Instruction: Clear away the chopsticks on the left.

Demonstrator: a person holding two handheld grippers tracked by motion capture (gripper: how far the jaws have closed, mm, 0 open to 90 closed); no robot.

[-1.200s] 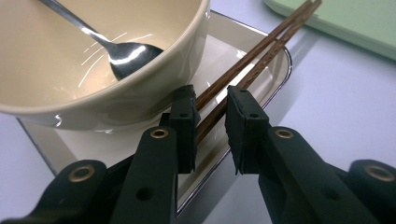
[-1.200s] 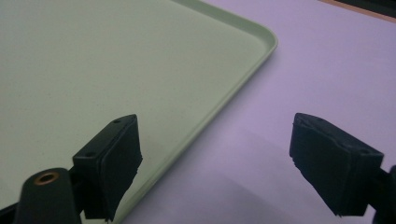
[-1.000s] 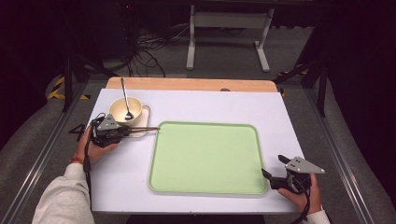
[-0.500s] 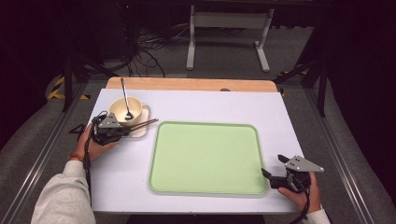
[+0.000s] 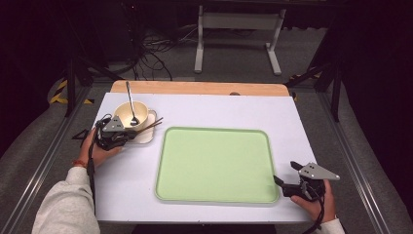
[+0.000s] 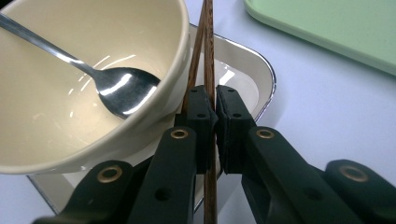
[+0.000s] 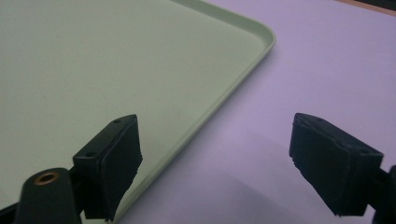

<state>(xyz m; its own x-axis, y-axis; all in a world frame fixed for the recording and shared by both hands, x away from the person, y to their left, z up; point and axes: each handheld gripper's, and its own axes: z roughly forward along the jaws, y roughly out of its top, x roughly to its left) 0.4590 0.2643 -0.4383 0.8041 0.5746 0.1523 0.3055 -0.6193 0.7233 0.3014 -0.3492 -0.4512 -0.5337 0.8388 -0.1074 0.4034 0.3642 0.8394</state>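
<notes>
Wooden chopsticks (image 6: 208,51), lying across the small white tray (image 6: 261,74) beside the cream bowl (image 6: 56,84), are clamped by the left gripper (image 6: 213,109), apparently one stick only, so the other may drop; the right gripper (image 7: 215,163) idles wide open.

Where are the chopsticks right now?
High view, left side: the chopsticks lie across the small white tray beside the bowl, pinched in the left tool.
</notes>
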